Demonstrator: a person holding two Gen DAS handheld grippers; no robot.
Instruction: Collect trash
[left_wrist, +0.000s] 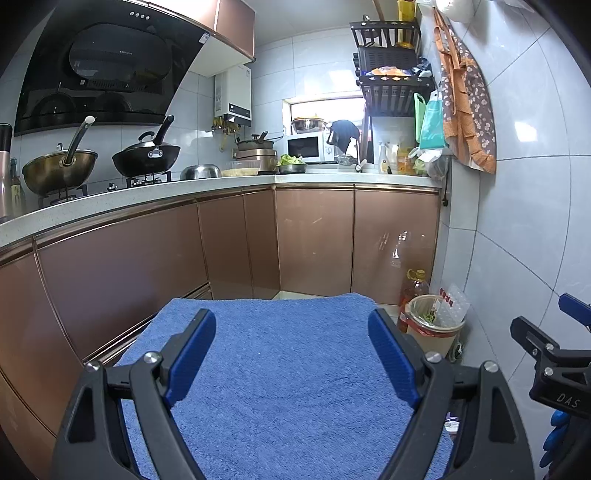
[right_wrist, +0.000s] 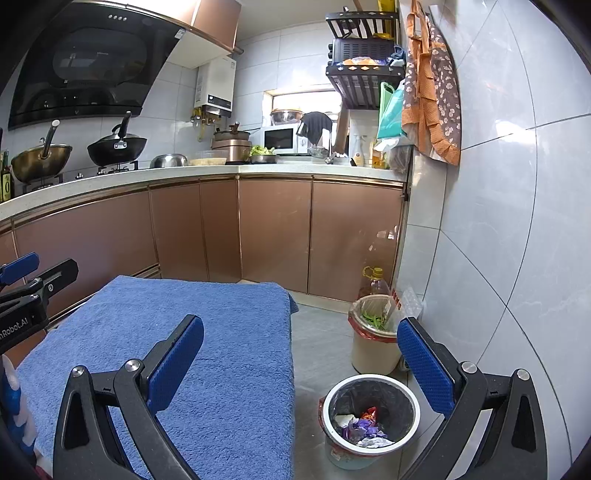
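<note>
We see the flat blue terry towel (right_wrist: 192, 332) lying bare under both open grippers, so its whole top is free to cross. To its right a strip of grey tiled floor (right_wrist: 317, 343) leads down to the round grey-lined waste bin (right_wrist: 370, 421), open-topped and partly filled with wrappers. Behind it the cream bin (right_wrist: 373, 343), the yellow-capped oil bottle (right_wrist: 375, 282) and the tiled wall (right_wrist: 498, 221) close that side.

Bright window (left_wrist: 325, 110) glare, sharp, fisheye-warped edges.
</note>
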